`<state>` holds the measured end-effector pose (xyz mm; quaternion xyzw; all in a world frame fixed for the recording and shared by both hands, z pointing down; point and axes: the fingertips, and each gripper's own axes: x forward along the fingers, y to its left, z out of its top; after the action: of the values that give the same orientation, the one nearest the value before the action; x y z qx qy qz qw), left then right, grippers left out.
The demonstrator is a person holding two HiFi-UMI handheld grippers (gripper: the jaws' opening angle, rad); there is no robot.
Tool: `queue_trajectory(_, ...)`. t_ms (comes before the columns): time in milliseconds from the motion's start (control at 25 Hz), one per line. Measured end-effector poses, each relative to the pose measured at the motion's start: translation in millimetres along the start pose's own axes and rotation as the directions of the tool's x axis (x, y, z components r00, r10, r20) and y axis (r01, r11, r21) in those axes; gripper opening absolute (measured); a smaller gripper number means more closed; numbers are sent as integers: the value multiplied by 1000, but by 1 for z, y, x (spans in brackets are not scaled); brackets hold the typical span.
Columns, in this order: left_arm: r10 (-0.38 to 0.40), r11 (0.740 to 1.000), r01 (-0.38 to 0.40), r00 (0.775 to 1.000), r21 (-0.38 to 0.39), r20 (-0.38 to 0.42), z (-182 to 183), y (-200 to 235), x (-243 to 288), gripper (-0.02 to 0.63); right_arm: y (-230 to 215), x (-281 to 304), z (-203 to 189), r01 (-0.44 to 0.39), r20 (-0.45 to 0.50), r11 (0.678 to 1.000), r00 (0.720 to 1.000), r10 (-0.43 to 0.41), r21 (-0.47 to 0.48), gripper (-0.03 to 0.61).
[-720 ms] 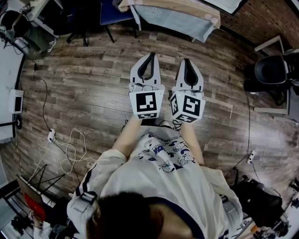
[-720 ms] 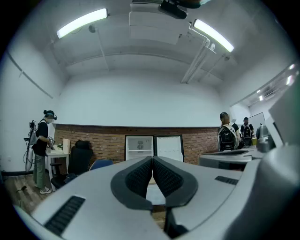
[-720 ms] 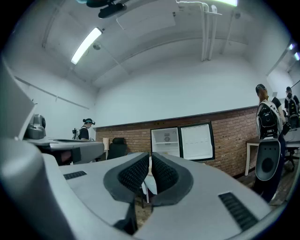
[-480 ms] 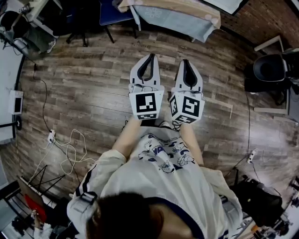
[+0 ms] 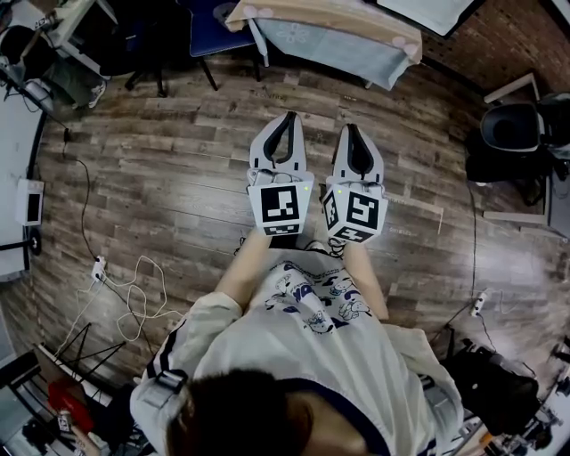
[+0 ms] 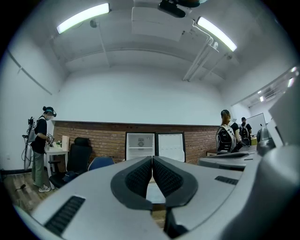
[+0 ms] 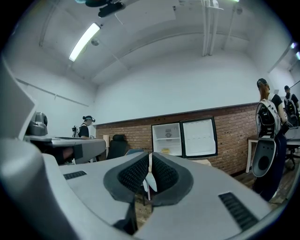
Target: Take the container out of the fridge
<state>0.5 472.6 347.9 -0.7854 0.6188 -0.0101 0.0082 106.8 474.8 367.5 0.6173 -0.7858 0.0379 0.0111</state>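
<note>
Far off against the brick wall stands a small fridge (image 6: 140, 146) with its door (image 6: 171, 147) swung open to the right. The right gripper view shows the same fridge (image 7: 167, 139), and a small yellowish container (image 7: 166, 150) rests on its lower shelf. In the head view I hold both grippers side by side over the wooden floor, in front of my chest. My left gripper (image 5: 287, 116) is shut and holds nothing. My right gripper (image 5: 349, 127) is also shut and holds nothing. Both point towards the fridge from a distance.
A table with a light cloth (image 5: 329, 27) stands just ahead of the grippers. A black office chair (image 5: 515, 132) is at the right and cables (image 5: 134, 285) lie on the floor at the left. One person (image 6: 41, 147) stands at the left and others (image 6: 227, 136) at the right.
The scene has slid down a little in the head view, and the clothed table shows more at the top. Both grippers stay shut, side by side.
</note>
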Motion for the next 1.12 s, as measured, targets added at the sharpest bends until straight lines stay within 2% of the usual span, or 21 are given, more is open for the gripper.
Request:
queue_trajectory(720,-19,1000,19,1000,1,-13,-13,51,53,19,20,66,-15,18,-39,999,999,-17,30,43)
queue_trajectory(1120,-17,1000,17,999,-8,-31,-24,54,108,20,-2,117,-24,7,-61,1000,998,-5,29,43)
